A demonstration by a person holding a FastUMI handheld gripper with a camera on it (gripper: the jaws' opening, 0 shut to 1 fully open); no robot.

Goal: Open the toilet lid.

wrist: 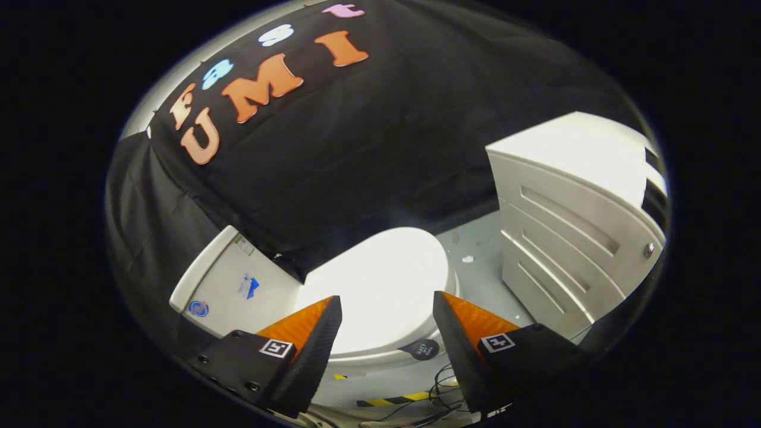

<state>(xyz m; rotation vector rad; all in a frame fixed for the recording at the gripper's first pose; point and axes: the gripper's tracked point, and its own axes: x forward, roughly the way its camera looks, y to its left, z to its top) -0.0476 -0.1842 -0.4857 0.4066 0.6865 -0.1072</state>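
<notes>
— What have you got on the left of the frame?

— At lower left I see the toilet tank (pixel 229 288), white, with small stickers on its face, standing against the black cloth wall (pixel 368 154) that covers the upper part of the frame.

— And the lid?

— The toilet lid (pixel 383 285) is at lower centre, white and brightly lit, lying closed on the bowl. It sits beyond my fingers and shows through the gap between them.

— Your gripper?

— My gripper (pixel 387 324) is at the bottom of the frame, jaws spread wide, holding nothing; I see no contact with the lid.

— Anything under the lid's front edge?

— A dark round tag (pixel 423 348) hangs there; below it I see loose cables (pixel 443 389) and a yellow-black striped tape (pixel 404 397) on the floor.

— To the right?

— A white drawer cabinet (pixel 571 238) stands on the grey floor (pixel 475 261), near the toilet but apart from it.
</notes>
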